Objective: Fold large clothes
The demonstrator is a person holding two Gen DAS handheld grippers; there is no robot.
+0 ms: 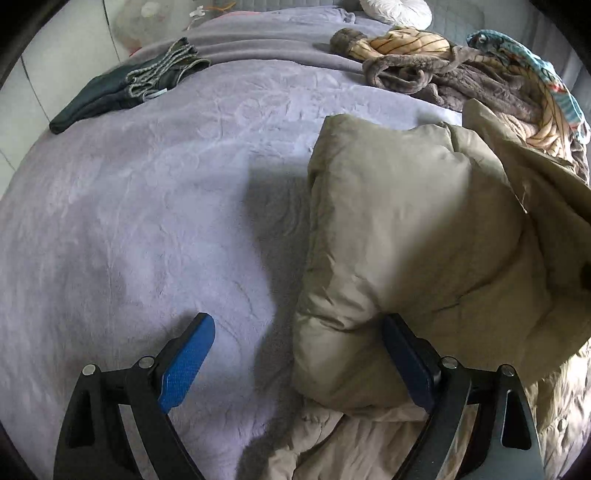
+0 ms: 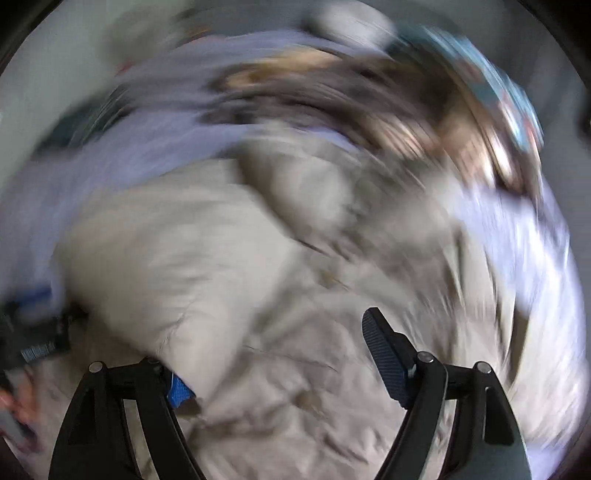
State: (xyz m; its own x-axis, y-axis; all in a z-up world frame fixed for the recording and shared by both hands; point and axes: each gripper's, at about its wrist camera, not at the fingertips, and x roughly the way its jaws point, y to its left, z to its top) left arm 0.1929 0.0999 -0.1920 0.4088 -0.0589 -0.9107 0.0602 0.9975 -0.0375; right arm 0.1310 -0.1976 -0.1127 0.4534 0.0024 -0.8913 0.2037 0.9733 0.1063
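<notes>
The left gripper is pointing down at the bed, and its jaws are standing wide apart. One blue pad is hanging over the bare purple blanket. The other pad is sitting right beside a puffy fold of the big tan coat, maybe touching it, but nothing is being squeezed.

The right gripper is wide too. Its picture is very blurry, so it is hard to tell much, but the pale coat seems to be lying under and between its fingers, loose and not pinched. At the left edge of that picture the other gripper is showing as a dark smear with a bit of blue.

The coat is lying on the near right part of the bed, folded over on itself into a thick, lumpy bundle, with its lighter lining showing closest to the camera.

Farther back on the left, some dark folded clothes are resting on the blanket. Farther back on the right, a messy pile of brown fuzzy clothes is lying with a striped cream piece and a blue patterned piece. At the very back, a white round pillow is sitting.
</notes>
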